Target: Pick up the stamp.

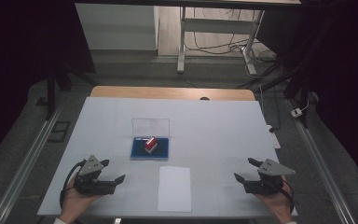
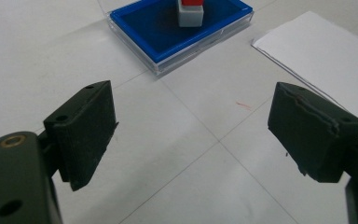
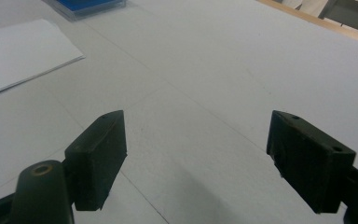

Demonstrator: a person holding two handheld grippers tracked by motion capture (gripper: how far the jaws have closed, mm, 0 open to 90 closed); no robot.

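A blue ink-pad case (image 1: 150, 150) with its clear lid (image 1: 150, 127) standing up at the back lies at the table's middle. A red and white stamp (image 1: 150, 144) stands on the blue pad. A white sheet of paper (image 1: 174, 188) lies in front of the case, near the front edge. My left gripper (image 1: 113, 170) rests open at the front left, empty, its jaws pointing toward the case (image 2: 168, 37) and stamp (image 2: 190, 14). At the front right my right gripper (image 1: 244, 169) is open and empty too. Its own view has the paper (image 3: 18, 51) to its left.
The white table cover (image 1: 214, 126) has bare room on both sides of the case. A wooden table edge (image 1: 172, 92) runs along the back. Beyond it stand desk legs and cables (image 1: 242, 46) on the floor. Metal rails (image 1: 23, 163) flank the table.
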